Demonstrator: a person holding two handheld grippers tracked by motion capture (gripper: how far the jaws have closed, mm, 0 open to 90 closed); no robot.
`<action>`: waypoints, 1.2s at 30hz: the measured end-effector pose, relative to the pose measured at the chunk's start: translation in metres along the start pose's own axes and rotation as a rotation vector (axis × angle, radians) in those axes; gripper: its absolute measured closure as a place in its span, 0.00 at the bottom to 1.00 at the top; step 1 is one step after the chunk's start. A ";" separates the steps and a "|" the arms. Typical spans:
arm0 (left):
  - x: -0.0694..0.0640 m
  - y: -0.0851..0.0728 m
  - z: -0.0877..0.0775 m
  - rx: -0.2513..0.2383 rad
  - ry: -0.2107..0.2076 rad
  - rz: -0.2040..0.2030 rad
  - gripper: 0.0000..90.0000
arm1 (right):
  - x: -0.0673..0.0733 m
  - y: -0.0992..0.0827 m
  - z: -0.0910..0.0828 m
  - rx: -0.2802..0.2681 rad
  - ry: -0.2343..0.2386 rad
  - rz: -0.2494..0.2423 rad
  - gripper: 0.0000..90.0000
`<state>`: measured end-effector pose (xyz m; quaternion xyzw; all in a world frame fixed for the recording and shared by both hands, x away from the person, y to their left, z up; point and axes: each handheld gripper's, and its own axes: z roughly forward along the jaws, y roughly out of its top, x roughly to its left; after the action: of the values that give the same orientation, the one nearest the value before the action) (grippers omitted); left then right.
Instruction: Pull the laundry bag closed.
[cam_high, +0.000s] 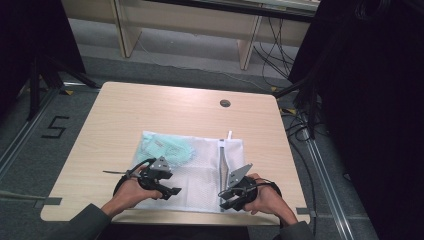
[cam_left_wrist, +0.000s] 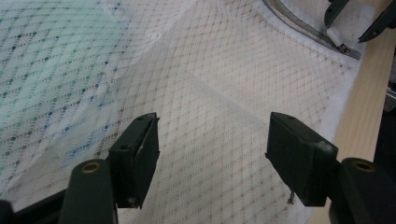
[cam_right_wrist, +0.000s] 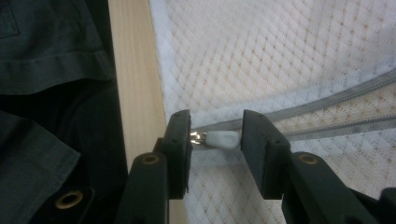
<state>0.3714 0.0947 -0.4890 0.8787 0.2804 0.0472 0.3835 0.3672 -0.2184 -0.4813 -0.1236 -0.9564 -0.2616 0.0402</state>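
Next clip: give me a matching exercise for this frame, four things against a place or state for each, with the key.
Things:
1. left gripper
2. right gripper
3. green garment
4. zipper

Places or states:
A. inside the mesh bag, far left part
B. partly open, running across the bag
C. jaws wide apart above bare mesh
D. jaws on either side of the white zipper pull

Pairs: 1-C, 2-D, 3-A, 4-B

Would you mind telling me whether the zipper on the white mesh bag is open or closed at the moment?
Open, at least partly: the zipper shows two grey tracks spread apart beyond its white pull tab, which sits between the right gripper jaws.
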 end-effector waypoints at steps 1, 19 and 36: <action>0.000 0.000 0.000 0.000 0.000 0.000 0.38 | 0.000 0.000 0.000 0.000 0.000 0.000 0.70; -0.008 0.005 0.010 -0.006 -0.023 0.008 0.38 | 0.002 0.007 0.011 0.027 0.013 -0.053 0.64; 0.006 0.035 0.033 -0.034 -0.017 0.052 0.52 | 0.002 0.008 0.009 0.018 0.053 -0.068 0.74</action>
<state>0.4024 0.0575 -0.4884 0.8794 0.2531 0.0544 0.3994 0.3675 -0.2066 -0.4842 -0.0835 -0.9609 -0.2576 0.0574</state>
